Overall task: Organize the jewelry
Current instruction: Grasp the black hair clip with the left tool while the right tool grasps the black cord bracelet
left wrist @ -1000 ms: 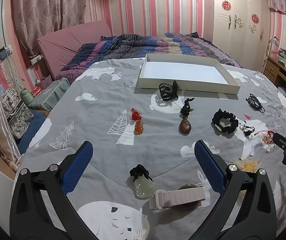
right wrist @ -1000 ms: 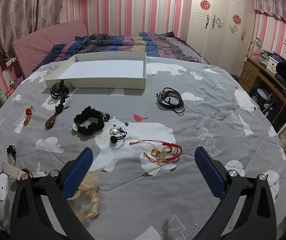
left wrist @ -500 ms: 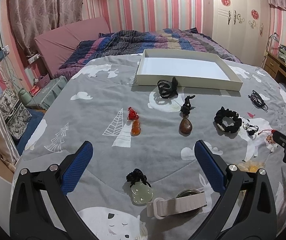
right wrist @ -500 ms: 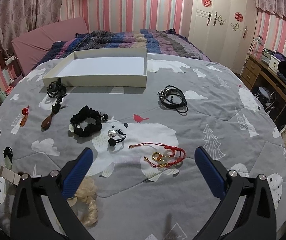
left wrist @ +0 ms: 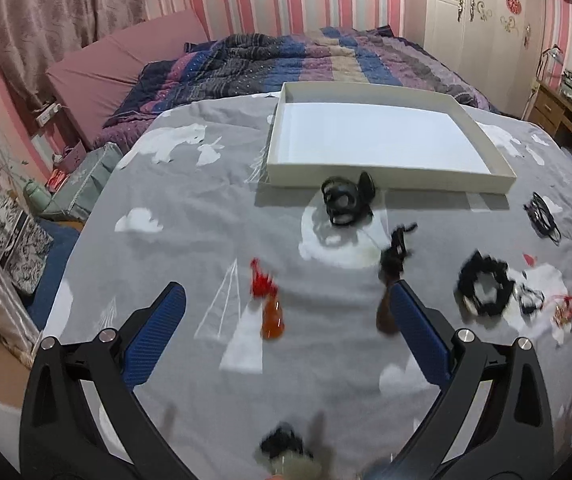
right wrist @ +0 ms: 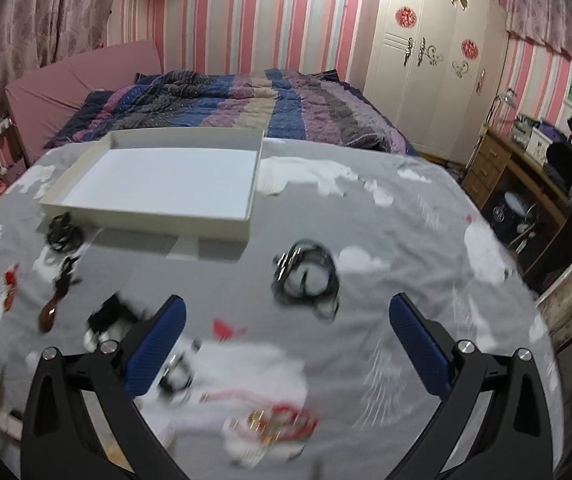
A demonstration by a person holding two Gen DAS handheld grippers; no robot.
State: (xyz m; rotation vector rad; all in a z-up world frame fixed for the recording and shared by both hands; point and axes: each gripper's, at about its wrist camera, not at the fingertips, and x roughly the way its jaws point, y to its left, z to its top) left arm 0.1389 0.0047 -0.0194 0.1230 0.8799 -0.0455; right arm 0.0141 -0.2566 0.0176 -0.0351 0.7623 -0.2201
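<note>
Both pairs of jaws stand spread wide with nothing between their ribbed blue pads, as they did half a second ago, but both cameras have pushed forward over the bed and the near items are now blurred. Between the pads of the left gripper lies the translucent orange pendant with its red knot, nearer than before; the brown teardrop pendant on a black cord now sits against the right pad at 3 o'clock. The pale green pendant has slid to 6 o'clock, a smear at the frame edge. Beyond, at 12 o'clock, a tangle of black cord lies just beside the shallow white cardboard tray, rectangular and low-walled. A fuzzy black scrunchie rests at 2 o'clock. Ahead of the right gripper, a coiled black cord bracelet with metal beads lies at 12 o'clock, larger than earlier; the red string bracelet with gold rings lies at 6 o'clock. Everything rests on the soft grey printed bedspread.
</note>
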